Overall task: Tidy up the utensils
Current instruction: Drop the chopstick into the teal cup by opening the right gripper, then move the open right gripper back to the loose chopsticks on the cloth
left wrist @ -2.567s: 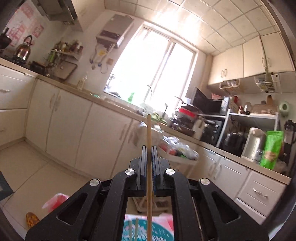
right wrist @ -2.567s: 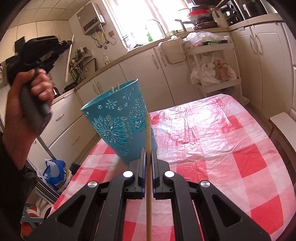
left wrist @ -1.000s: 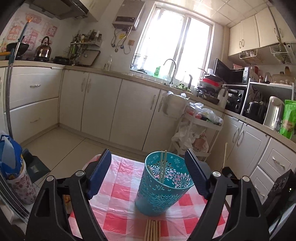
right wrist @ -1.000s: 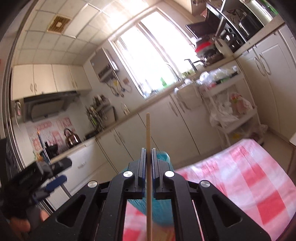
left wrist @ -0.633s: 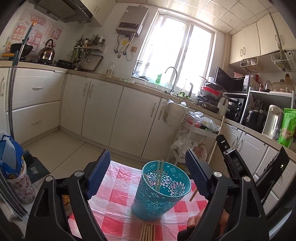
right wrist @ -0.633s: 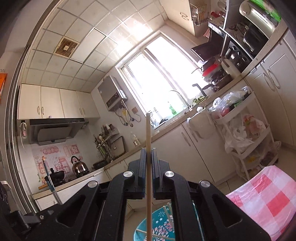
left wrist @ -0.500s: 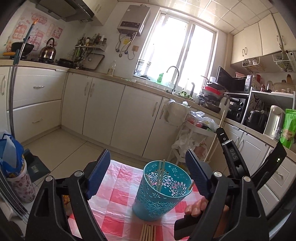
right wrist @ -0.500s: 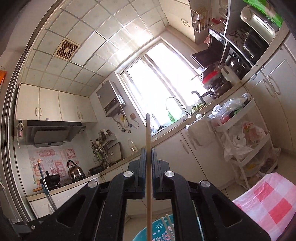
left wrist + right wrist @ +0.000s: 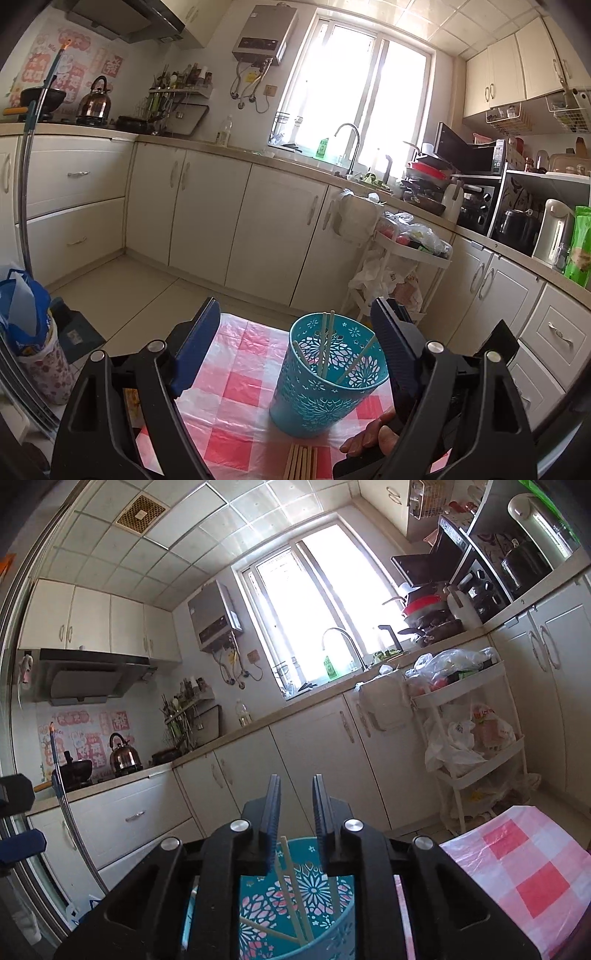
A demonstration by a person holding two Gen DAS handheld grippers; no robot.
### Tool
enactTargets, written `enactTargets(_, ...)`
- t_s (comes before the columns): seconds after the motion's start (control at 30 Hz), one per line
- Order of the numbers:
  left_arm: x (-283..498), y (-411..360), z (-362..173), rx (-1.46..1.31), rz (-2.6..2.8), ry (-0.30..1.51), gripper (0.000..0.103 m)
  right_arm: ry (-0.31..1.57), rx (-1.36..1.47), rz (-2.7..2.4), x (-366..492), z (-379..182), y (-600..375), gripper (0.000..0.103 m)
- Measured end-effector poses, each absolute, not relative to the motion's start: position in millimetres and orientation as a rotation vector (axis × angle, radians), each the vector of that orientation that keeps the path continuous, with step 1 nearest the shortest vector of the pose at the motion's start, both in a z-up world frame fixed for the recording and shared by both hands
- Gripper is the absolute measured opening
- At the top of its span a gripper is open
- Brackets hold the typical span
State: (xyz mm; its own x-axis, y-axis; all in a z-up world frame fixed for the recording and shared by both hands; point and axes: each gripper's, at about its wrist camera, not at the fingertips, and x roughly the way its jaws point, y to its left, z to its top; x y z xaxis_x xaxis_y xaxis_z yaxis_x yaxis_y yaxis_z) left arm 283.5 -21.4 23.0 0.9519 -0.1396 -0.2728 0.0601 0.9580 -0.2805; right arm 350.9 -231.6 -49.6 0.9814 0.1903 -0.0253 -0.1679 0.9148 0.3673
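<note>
At the bottom centre of the left wrist view, a small bundle of pale wooden chopsticks point(image 9: 302, 461) lies flat on the red-and-white checked plastic tablecloth point(image 9: 236, 391). Just behind it, in the lower centre, the teal perforated plastic utensil cup point(image 9: 325, 380) stands upright on the cloth, with several loose chopsticks point(image 9: 324, 345) leaning inside it. The left gripper point(image 9: 295, 332) frames the cup with its jaws spread wide, holding nothing. At lower right, the person's right hand point(image 9: 373, 437) shows beside the cup. In the right wrist view, the right gripper point(image 9: 295, 812) hangs over the cup's mouth, its jaws slightly parted and empty. Beyond, cream kitchen cabinets point(image 9: 207, 218) fill the middle, and a bright window point(image 9: 354, 99) sits at upper centre.
</note>
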Motion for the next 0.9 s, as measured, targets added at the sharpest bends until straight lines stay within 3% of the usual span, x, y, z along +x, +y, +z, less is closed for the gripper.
enactTargets(0.2,282,-19,25,-0.276,-0.095,0.296,0.081,0.085,0.366,0.185,340,-51,-232,0.020)
enactTargets(0.4,277,-18,26,-0.280,-0.102,0.300,0.082,0.118,0.364,0.187,314,-48,-239,0.030)
enactTargets(0.47,276,-17,26,-0.284,-0.102,0.304,0.082,0.141,0.356,0.189,303,-50,-240,0.038)
enactTargets(0.53,274,-17,25,-0.289,-0.103,0.310,0.082,0.177,0.338,0.186,293,-53,-240,0.039)
enactTargets(0.6,273,-18,25,-0.287,-0.107,0.317,0.083,0.223,0.324,0.184,283,-58,-240,0.040)
enactTargets(0.73,269,-20,24,-0.273,-0.107,0.322,0.083,0.367,0.308,0.181,271,-71,-237,0.056)
enactTargets(0.9,264,-19,18,-0.258,-0.101,0.347,0.084,0.564,0.168,0.174,264,-91,-217,0.056)
